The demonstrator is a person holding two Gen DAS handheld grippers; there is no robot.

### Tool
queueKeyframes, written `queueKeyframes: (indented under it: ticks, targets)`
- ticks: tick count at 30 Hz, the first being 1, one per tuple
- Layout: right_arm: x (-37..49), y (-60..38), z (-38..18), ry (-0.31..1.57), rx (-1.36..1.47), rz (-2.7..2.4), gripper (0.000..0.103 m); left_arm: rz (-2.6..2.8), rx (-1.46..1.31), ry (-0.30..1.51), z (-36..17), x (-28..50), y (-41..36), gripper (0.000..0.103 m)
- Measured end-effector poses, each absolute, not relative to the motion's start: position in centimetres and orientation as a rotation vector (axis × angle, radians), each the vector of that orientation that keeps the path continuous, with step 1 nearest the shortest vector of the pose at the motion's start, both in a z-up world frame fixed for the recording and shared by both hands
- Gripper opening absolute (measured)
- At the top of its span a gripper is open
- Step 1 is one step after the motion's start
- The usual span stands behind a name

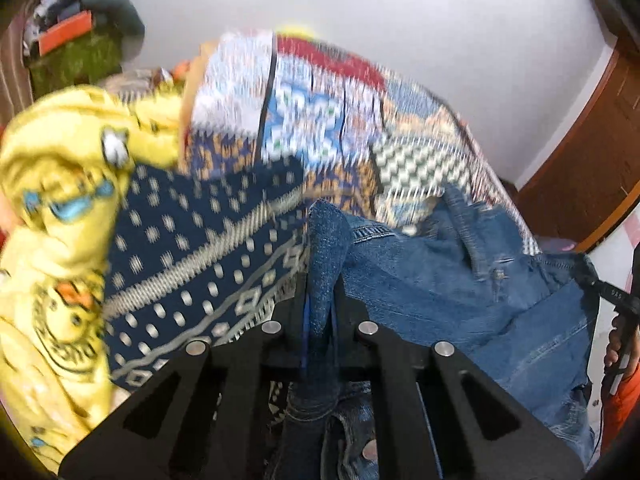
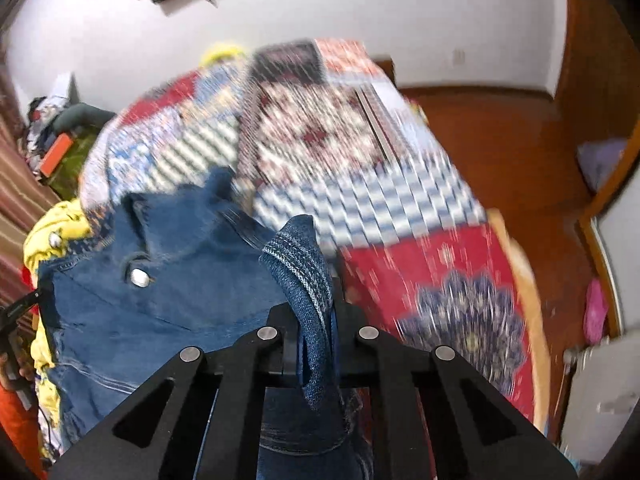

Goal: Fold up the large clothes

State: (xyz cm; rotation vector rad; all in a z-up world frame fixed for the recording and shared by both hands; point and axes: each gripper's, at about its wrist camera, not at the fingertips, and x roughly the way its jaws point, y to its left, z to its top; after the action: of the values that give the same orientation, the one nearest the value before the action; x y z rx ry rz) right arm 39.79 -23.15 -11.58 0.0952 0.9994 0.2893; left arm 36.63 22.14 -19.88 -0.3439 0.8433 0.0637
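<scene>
The denim jacket [image 1: 460, 280] is up off the patchwork bedspread [image 1: 320, 120] and strung between both tools, and that's the whole story right now. The left gripper [image 1: 320, 312] has its jaws pinched tight on a narrow fold of denim that stands straight up between its fingers. Over on the other side, the right gripper [image 2: 316, 320] is clamped just the same on a ribbed hem or cuff edge of the denim jacket [image 2: 160, 288]. So both are gripping cloth, neither is free.

Here's the relation that matters: from the left tool the body of the garment spreads away to the right, and from the right tool it spreads away to the left, snap button [image 2: 139, 277] showing. The jacket's long axis runs across, from one gripper to the other, slack and rumpled in the middle. Neither hand is nearer; each holds an end.

A yellow printed garment [image 1: 60, 200] and a navy patterned cloth [image 1: 200, 248] lie heaped just beside it on the left. My read: the coming move needs the two ends drawn apart to take out the sag, then laid flat on the bedspread, clear of that heap. The frames are blurred, so finer detail is hard to call.
</scene>
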Motion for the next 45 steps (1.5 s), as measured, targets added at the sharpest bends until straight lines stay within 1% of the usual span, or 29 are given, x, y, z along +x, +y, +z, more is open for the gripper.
queueKeyframes:
  ticks: [3, 6, 9, 15, 18, 20, 21, 22, 23, 25, 27, 28, 29, 31, 32, 33, 34, 39, 45]
  targets:
    - [40.5, -21.9, -9.1, 0.925, 0.083, 0.311, 0.008, 0.092, -0.281, 0.807, -18.1, 37.4, 22.0, 0.007]
    - [42.0, -20.6, -8.4, 0.893, 0.064, 0.302, 0.008, 0.122, -0.252, 0.83, -18.5, 39.2, 22.3, 0.007]
    - [44.0, -19.6, -10.1, 0.921, 0.039, 0.268, 0.008, 0.142, -0.241, 0.893, -20.6, 41.0, 22.9, 0.007]
    - [46.2, -19.9, -16.0, 1.041, 0.029, 0.199, 0.009, 0.18, -0.253, 1.013, -25.9, 42.2, 23.7, 0.008]
    - [46.3, -20.2, -17.2, 1.066, 0.033, 0.198, 0.013, 0.171, -0.242, 1.049, -27.0, 41.8, 23.5, 0.012]
    - [45.8, -20.1, -17.3, 1.068, 0.009, 0.194, 0.014, 0.17, -0.225, 1.064, -26.9, 41.4, 23.2, 0.018]
    - [45.6, -20.1, -17.1, 1.074, -0.005, 0.193, 0.018, 0.172, -0.213, 1.068, -26.5, 41.1, 23.1, 0.023]
    - [45.4, -20.1, -16.9, 1.09, -0.02, 0.201, 0.024, 0.17, -0.203, 1.073, -26.1, 40.6, 22.9, 0.03]
    - [44.9, -20.1, -16.5, 1.107, -0.03, 0.211, 0.027, 0.167, -0.198, 1.076, -25.6, 40.2, 22.8, 0.033]
    - [44.1, -20.3, -15.7, 1.124, -0.048, 0.23, 0.04, 0.157, -0.197, 1.068, -24.4, 39.0, 22.5, 0.043]
    - [42.7, -20.2, -14.6, 1.12, -0.08, 0.251, 0.048, 0.143, -0.193, 1.053, -23.1, 37.8, 22.2, 0.046]
    - [41.5, -20.1, -13.8, 1.111, -0.108, 0.262, 0.055, 0.139, -0.187, 1.049, -22.5, 37.3, 21.9, 0.05]
    - [40.6, -20.1, -13.2, 1.103, -0.131, 0.267, 0.059, 0.137, -0.179, 1.045, -21.7, 36.5, 21.6, 0.053]
    - [38.5, -20.1, -11.8, 1.081, -0.163, 0.279, 0.08, 0.132, -0.178, 1.025, -20.2, 34.4, 21.0, 0.071]
    - [37.5, -20.2, -11.2, 1.07, -0.167, 0.282, 0.083, 0.131, -0.181, 1.02, -19.8, 33.6, 20.7, 0.076]
    - [36.4, -20.4, -10.6, 1.06, -0.169, 0.287, 0.084, 0.128, -0.188, 1.015, -19.3, 32.4, 20.4, 0.088]
    - [35.1, -20.6, -10.0, 1.053, -0.167, 0.3, 0.084, 0.119, -0.2, 1.008, -19.0, 31.2, 20.2, 0.095]
    - [30.8, -22.2, -9.5, 1.079, -0.119, 0.339, 0.085, 0.068, -0.278, 1.04, -19.6, 26.1, 19.5, 0.097]
    - [26.6, -25.0, -12.6, 1.161, -0.022, 0.319, 0.085, 0.021, -0.486, 1.143, -24.5, 20.7, 19.5, 0.097]
